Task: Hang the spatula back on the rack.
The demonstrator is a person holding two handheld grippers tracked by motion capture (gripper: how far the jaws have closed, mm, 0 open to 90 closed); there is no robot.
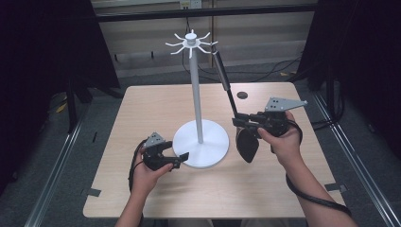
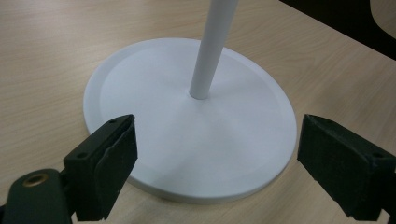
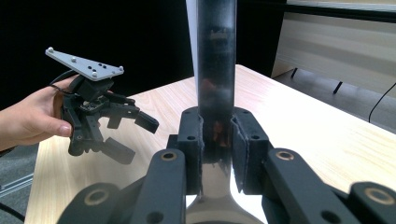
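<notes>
- Right gripper (image 1: 242,122) clenched on one black spatula (image 1: 235,108), beside the stand (image 1: 197,111).
- Left gripper (image 1: 177,157) released, jaws apart at the stand's base rim.
- One table (image 1: 142,109), bare wood around both.

The tabletop (image 1: 142,109) looks like pale wood laminate with a fine, matt grain. The white stand (image 2: 187,135) has a smooth, satin painted finish on base and pole, while the black utensil (image 3: 215,70) shows a glossy, reflective handle. The tongs (image 3: 217,149) are matt black plastic with rough rubbery pads (image 2: 116,158).
</notes>
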